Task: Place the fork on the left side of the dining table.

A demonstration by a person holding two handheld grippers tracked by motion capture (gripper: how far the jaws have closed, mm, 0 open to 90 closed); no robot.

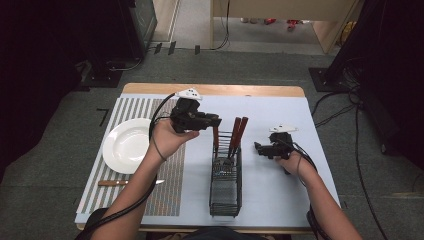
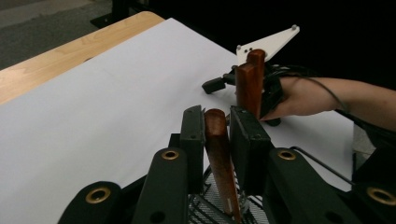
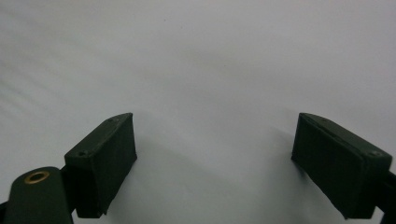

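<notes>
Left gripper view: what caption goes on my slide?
Left tongs pinch a wooden-handled utensil standing in the wire caddy.

I am not seeing any text, label, brand, number or sign that I can read in these pictures.

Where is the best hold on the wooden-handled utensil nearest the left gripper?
The handle, near its top, from above: it stands almost upright, clear of the rack. The left gripper is shut on it there.
</notes>
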